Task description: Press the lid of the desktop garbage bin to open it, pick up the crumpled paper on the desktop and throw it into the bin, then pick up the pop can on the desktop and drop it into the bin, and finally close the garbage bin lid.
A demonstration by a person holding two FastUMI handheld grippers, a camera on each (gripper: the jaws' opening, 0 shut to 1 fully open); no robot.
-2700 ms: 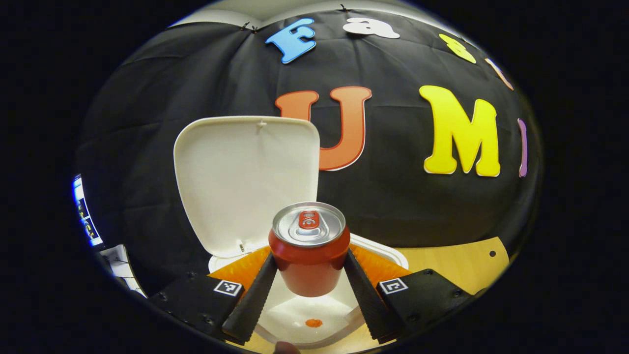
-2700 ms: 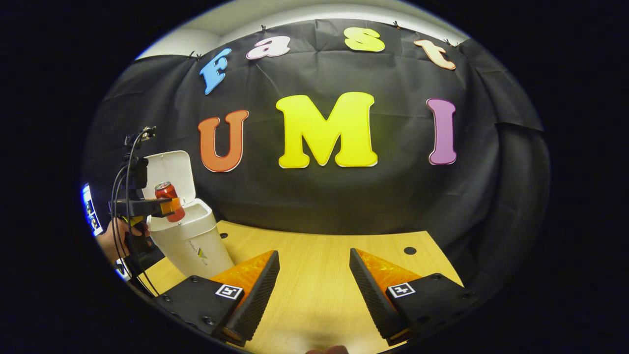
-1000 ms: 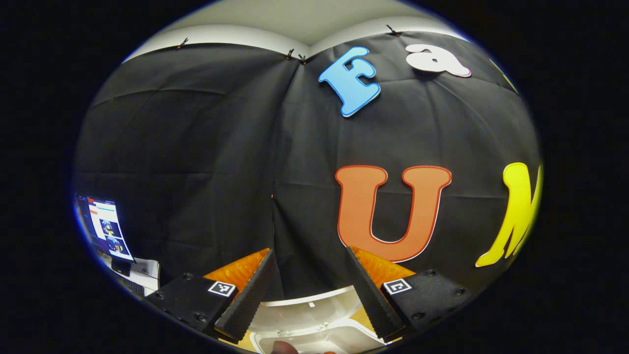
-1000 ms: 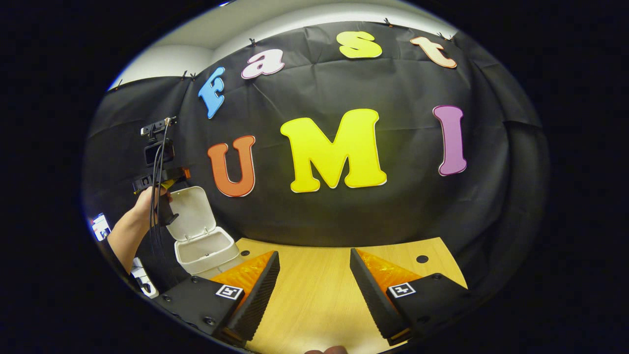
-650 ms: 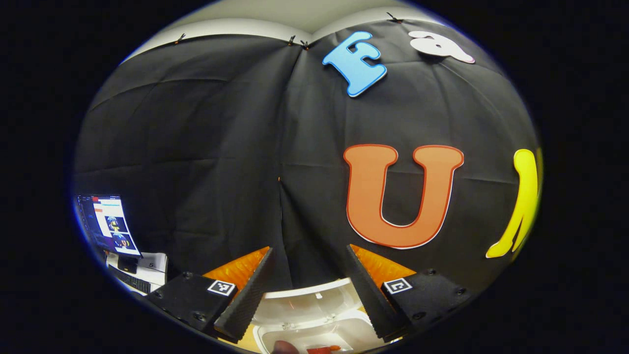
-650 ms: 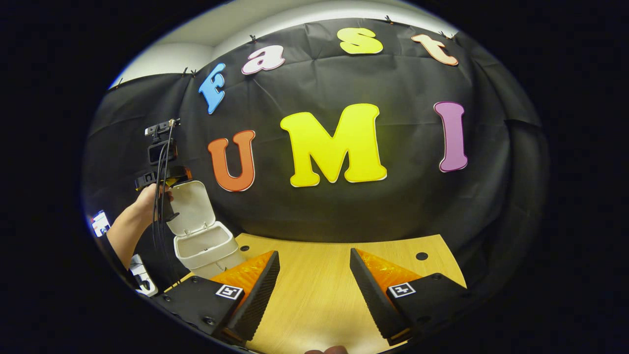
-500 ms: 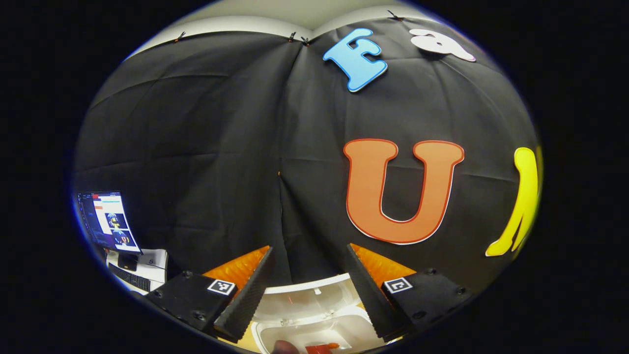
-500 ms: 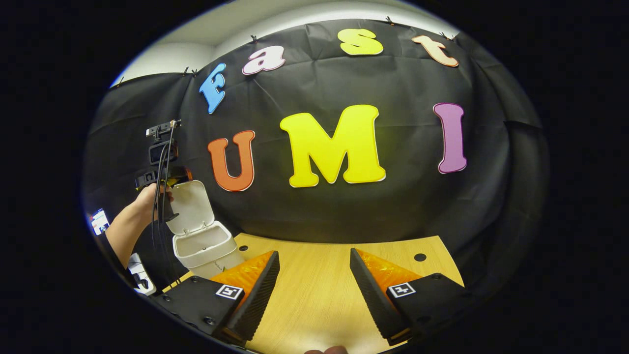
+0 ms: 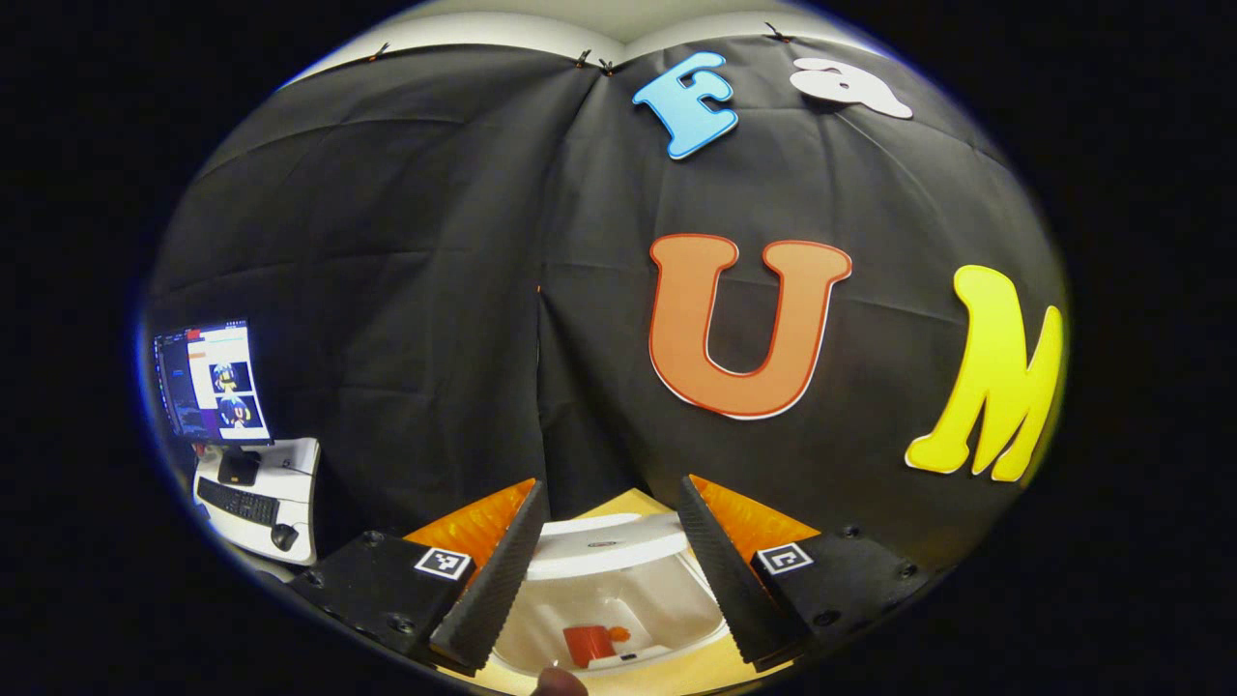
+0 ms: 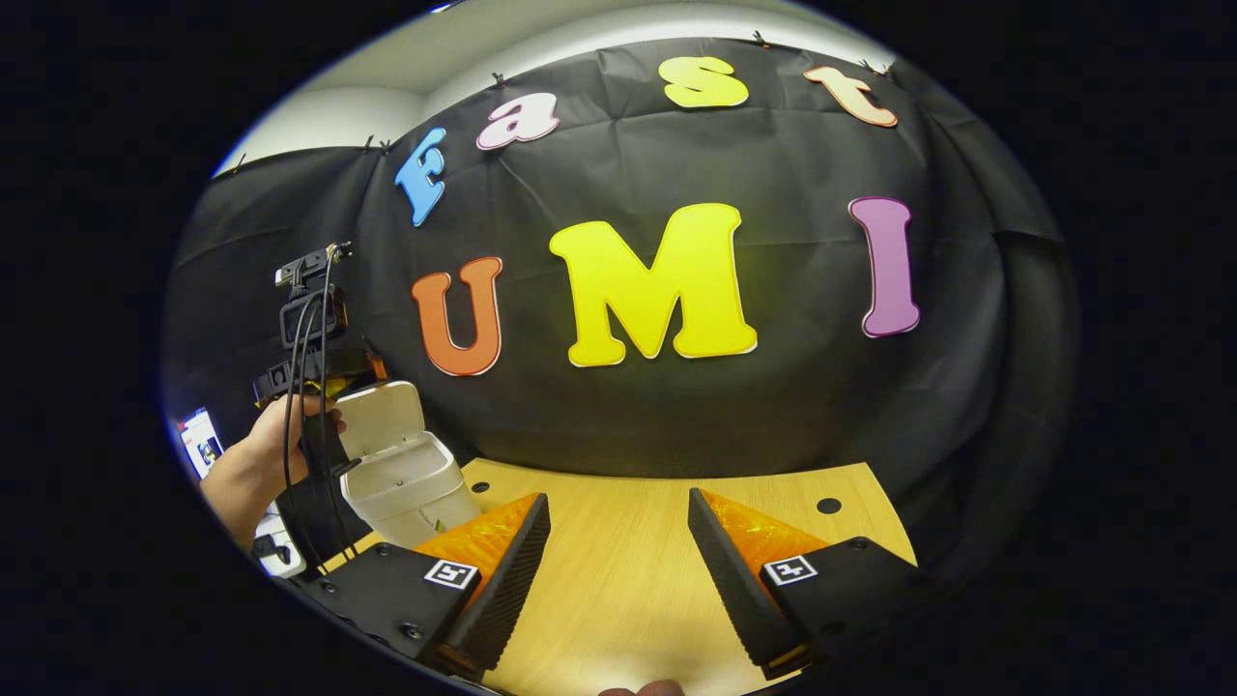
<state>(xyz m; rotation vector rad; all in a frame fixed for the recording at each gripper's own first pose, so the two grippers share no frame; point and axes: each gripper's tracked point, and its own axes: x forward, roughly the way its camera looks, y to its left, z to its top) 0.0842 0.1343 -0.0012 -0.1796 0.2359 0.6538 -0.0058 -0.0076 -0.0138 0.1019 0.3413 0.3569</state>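
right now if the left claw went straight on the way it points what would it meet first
Most likely the black cloth wall behind the bin. The open left claw aims above the half-lowered lid, though depth here is hard to judge.

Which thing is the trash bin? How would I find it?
Look along the wooden table to its far left corner, by the black cloth wall. The bin is the small white tub there, its flip lid partly raised, with the left gripper just above it.
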